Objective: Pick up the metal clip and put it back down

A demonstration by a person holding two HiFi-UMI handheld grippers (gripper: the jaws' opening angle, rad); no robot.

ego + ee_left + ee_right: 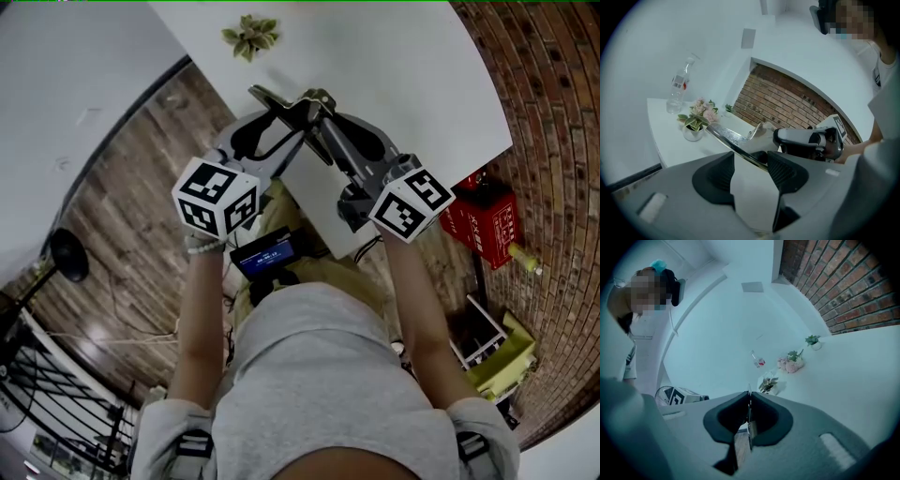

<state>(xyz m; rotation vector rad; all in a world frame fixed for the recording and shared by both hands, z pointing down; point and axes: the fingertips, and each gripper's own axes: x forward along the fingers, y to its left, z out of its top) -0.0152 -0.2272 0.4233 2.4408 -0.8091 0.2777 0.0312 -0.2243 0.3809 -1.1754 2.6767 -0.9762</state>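
Right gripper (749, 401): jaws closed on the metal clip (750, 423), with a thin plate of it seen edge-on, pinched between the pads.

Left gripper (751, 161): jaws stand wide apart. One shiny arm of the clip runs diagonally across the gap and ends at the right-hand pad. The other pad is clear of it, so no grip is established.

In the head view the two grippers converge on the clip, which sits between their tips over the white table (403, 84), near its edge. Contact with the tabletop cannot be confirmed.

Beyond it on the table are a small potted plant (250, 36), a pot of pink flowers (698, 117) and a clear bottle (678, 89). A red box (483, 220) lies on the brick floor beside the table.
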